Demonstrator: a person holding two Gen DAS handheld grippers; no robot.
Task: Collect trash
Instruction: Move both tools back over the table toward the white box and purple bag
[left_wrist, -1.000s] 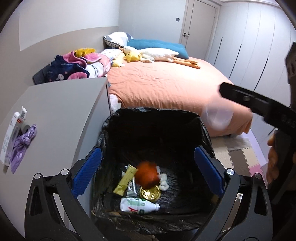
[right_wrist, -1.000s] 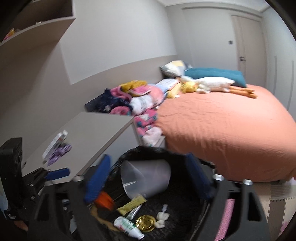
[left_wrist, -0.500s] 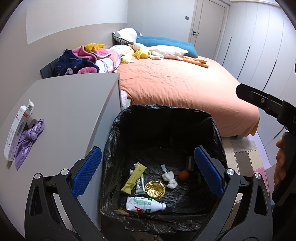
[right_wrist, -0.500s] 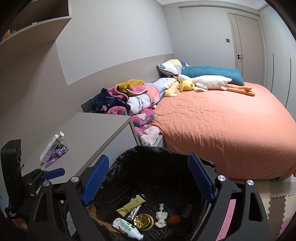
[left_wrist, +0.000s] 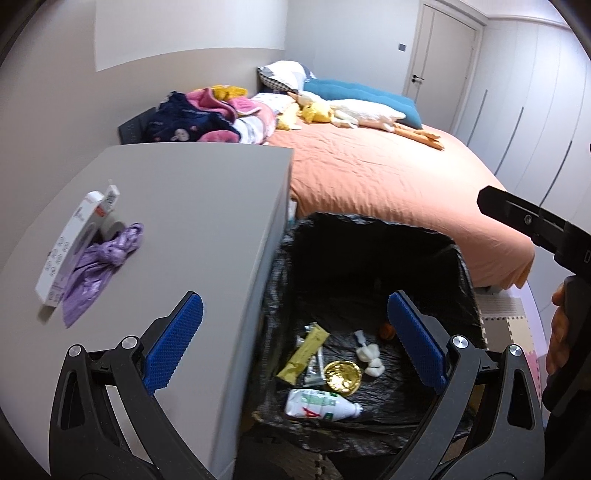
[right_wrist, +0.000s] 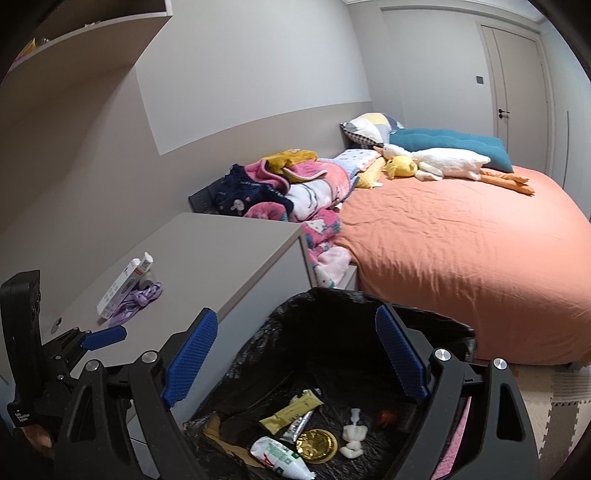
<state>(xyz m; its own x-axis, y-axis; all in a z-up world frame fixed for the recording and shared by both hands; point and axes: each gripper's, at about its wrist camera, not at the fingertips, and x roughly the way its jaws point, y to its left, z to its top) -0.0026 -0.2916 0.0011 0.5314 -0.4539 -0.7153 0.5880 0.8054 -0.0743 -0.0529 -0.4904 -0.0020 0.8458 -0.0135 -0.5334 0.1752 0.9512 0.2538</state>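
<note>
Black liner fills the trash bin (left_wrist: 369, 236), which stands between the grey desk (left_wrist: 192, 206) and the orange bed (left_wrist: 388, 177). At its bottom lie a white bottle (left_wrist: 321, 404), a gold lid (left_wrist: 342, 376), a yellow wrapper (left_wrist: 303, 356), white wads (left_wrist: 369, 354) and a small orange thing (left_wrist: 386, 329). A second ago a clear cup hung over the bin and the orange thing was falling. Since then the left gripper (left_wrist: 291, 347) has shifted toward the desk. The right gripper (right_wrist: 295, 354) hangs over the bin. Both stand wide apart, holding nothing. Left of the bin, a white box (left_wrist: 74, 243) and purple cloth (left_wrist: 96, 266) lie on the desk; foam mats (left_wrist: 513, 328) cover the floor to its right.
</note>
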